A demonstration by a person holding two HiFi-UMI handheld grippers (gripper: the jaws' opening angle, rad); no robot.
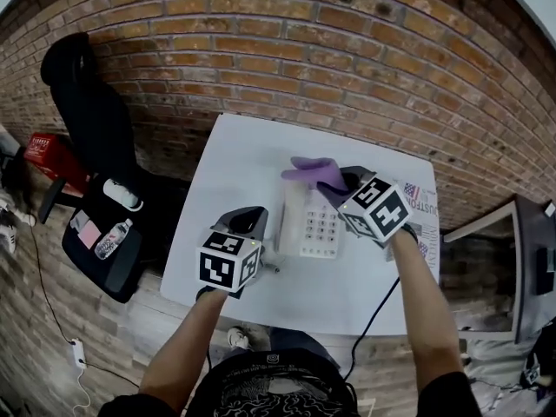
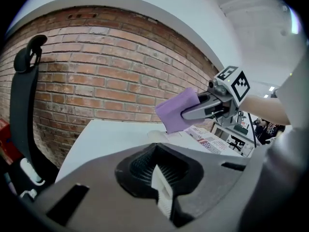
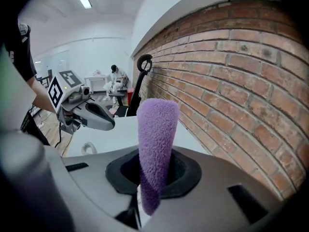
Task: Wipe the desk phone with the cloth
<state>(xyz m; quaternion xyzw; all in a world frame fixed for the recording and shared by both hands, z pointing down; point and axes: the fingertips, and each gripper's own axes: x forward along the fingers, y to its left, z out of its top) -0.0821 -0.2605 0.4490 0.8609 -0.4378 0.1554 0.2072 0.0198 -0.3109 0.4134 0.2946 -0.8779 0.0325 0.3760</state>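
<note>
the right gripper hangs over the far end of the phone, which lies mid-bench. its fingers are clenched on the purple cloth, which sticks out past the phone's far edge; whether the two touch is unclear. the left gripper is just left of the phone, low over the white bench, fingers pressed together on nothing.

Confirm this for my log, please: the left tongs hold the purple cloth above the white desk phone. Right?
No. The right tongs hold the purple cloth, clamped between their jaws in the right gripper view. The left tongs are shut on nothing. The rest stands: the cloth is above the white desk phone.
</note>
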